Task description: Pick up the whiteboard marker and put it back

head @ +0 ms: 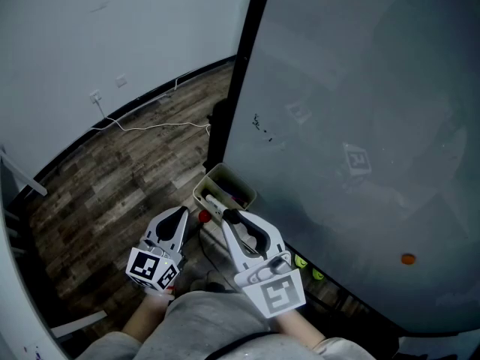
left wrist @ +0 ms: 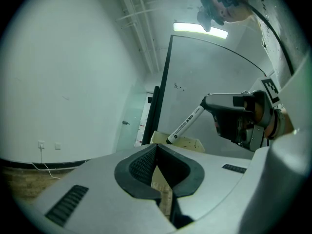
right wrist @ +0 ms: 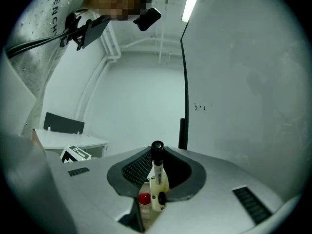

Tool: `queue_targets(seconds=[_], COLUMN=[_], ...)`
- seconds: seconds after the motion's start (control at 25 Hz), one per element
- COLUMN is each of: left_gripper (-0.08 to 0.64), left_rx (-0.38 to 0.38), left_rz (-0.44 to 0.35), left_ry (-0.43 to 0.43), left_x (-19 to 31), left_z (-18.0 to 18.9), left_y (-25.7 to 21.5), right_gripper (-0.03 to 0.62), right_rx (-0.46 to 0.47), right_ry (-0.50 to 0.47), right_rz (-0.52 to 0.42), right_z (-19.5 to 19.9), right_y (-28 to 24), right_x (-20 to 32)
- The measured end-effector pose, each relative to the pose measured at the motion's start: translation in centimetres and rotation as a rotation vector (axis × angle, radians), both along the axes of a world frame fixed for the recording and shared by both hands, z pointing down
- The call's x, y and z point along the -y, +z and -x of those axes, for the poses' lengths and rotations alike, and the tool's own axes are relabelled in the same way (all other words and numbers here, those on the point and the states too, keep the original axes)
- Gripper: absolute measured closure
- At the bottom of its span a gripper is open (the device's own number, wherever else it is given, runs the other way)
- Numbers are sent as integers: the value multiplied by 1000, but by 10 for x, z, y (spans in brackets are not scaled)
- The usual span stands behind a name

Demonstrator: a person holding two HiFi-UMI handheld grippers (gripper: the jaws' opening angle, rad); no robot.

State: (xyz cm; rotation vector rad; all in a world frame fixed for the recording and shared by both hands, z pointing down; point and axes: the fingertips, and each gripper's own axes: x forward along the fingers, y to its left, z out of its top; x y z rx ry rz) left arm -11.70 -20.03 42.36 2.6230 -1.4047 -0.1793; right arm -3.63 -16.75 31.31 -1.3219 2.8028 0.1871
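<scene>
My right gripper [head: 229, 217] is shut on a white whiteboard marker [head: 214, 204] with a black cap. The marker's capped end sticks out past the fingertips, just above a beige tray [head: 238, 183] at the foot of the whiteboard [head: 360, 126]. In the right gripper view the marker [right wrist: 157, 177] stands between the pads with its cap toward the camera. The left gripper view shows the same marker [left wrist: 185, 125] slanting down from the right gripper [left wrist: 210, 104] toward the tray [left wrist: 187, 144]. My left gripper [head: 182, 213] hangs beside it to the left, jaws shut with nothing between them [left wrist: 155, 148].
A small red object [head: 203, 217] lies between the two grippers, low by the tray. The board carries small black marks [head: 260, 124] and an orange magnet [head: 407, 259]. A white cable [head: 150, 126] runs over the wood floor to a wall socket [head: 95, 96].
</scene>
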Motion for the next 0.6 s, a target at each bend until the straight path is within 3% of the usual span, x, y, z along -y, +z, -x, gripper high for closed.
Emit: queue_targets(seconds=[0.6], left_gripper=[545], left_rx=[5], left_rz=[-8], left_ry=[15], left_x=[-5], left_z=[-3], left_y=[1], right_gripper=[514], right_rx=[4], right_ry=[13], right_rz=[11], right_z=[0], right_y=[5], right_x=[-1])
